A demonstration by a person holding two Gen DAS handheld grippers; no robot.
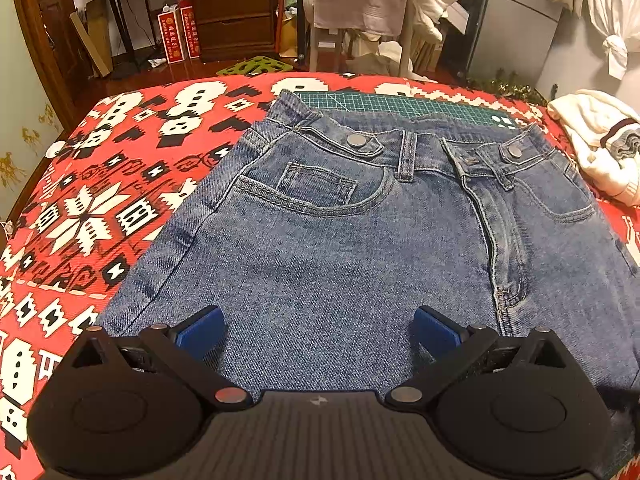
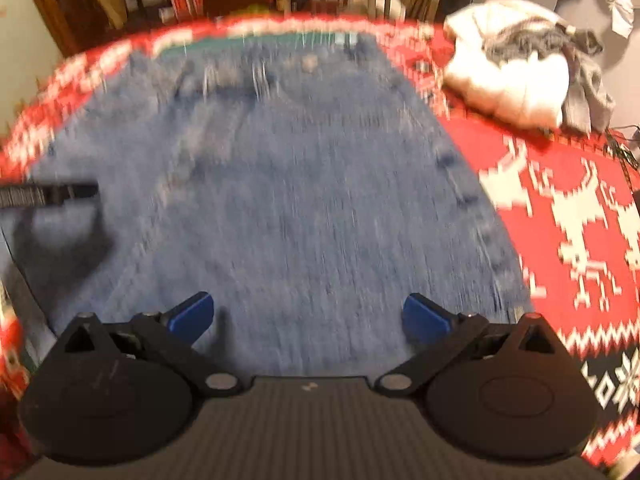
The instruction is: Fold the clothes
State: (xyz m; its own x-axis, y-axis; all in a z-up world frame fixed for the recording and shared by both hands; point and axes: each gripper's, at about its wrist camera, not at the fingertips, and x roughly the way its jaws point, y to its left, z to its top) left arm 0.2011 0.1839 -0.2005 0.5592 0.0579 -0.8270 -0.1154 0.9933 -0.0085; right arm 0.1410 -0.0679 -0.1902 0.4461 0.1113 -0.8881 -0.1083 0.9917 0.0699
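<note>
A: What fills the left wrist view?

B: A red patterned cloth [image 1: 100, 200] covers the surface, and a pair of blue jeans [image 1: 360, 232] lies flat on it, front side up, waistband toward the top of the frame over a green cutting mat [image 1: 400, 104]. The denim runs down to the bottom centre, right under the left gripper [image 1: 318, 334].

A: And that gripper?

B: Spread wide, its two blue pads far apart, with nothing between them; the jeans lie beneath and ahead of it.

A: The right wrist view?

B: Blurred. The jeans [image 2: 300, 200] take up the centre and left, again under and ahead of the right gripper [image 2: 306, 316], which also stands wide open and holds nothing. A black piece that looks like part of the other gripper pokes in at the left edge.

A: Anything smaller?

B: A heap of white and grey clothing [image 2: 520, 76] sits in the upper right, beside the jeans and apart from them.
</note>
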